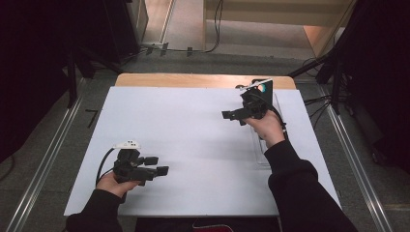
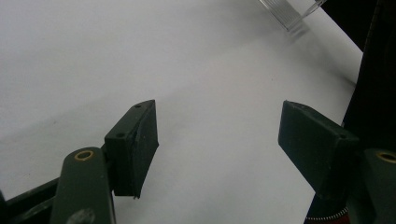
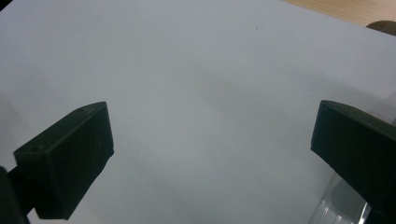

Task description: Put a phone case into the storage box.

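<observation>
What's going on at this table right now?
A person holds a claw in each hand over a white sheet on the table. The left claw sits near the front edge, jaws open on nothing. The right claw is farther back, also open and empty, beside a clear plastic tray.

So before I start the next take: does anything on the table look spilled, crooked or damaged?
Nothing stands out. The white sheet lies flat and clean, the clear tray sits along its right side, and both the left gripper and right gripper are open, holding nothing.
</observation>
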A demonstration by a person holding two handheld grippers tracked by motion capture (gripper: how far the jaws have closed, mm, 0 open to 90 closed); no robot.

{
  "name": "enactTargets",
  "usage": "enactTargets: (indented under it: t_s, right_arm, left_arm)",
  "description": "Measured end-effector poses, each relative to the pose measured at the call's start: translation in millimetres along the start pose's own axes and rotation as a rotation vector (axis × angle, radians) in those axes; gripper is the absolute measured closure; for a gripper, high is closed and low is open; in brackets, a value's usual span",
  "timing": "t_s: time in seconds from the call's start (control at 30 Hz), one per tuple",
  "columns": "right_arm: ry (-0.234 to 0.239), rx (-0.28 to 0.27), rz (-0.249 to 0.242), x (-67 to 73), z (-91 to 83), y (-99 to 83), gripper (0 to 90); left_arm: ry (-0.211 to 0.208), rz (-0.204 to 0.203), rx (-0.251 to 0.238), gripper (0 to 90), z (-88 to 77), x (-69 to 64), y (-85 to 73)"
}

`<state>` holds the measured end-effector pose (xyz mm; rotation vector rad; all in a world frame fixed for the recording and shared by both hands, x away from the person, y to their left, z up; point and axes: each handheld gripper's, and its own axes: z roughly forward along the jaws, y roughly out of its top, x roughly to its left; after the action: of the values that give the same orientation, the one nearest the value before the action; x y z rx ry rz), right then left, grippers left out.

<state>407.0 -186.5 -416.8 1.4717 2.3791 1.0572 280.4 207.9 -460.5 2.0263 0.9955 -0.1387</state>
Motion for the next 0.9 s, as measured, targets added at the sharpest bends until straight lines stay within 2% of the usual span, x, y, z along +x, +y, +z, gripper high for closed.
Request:
enactTargets:
  t_s: [0.1, 0.17, 0.37, 0.53, 0.9]
  right_arm:
    - [0.007, 0.000, 0.001, 3.1, -1.3, -4.6, 1.2]
    - [0.004, -0.003, -0.003, 5.6, -2.8, -8.5, 11.8]
    - [0.030, 0.002, -0.017, 10.0, -3.0, -22.2, 13.7]
    - [0.054, 0.037, -0.027, 13.8, -3.5, -31.8, 17.9]
    - [0.114, 0.046, -0.068, 27.6, -11.9, -48.5, 20.1]
  left_arm:
    - [0.001, -0.001, -0.001, 28.5, -0.2, 0.0, -0.1]
    - [-0.002, 0.000, 0.001, 28.5, 0.0, 0.2, -0.1]
    - [-0.002, 0.009, 0.006, 28.5, -1.0, 0.5, 0.7]
    - [-0.005, 0.012, 0.012, 28.5, -1.5, 1.3, 1.0]
    - [-0.012, 0.020, 0.017, 28.5, -1.4, 0.6, 1.0]
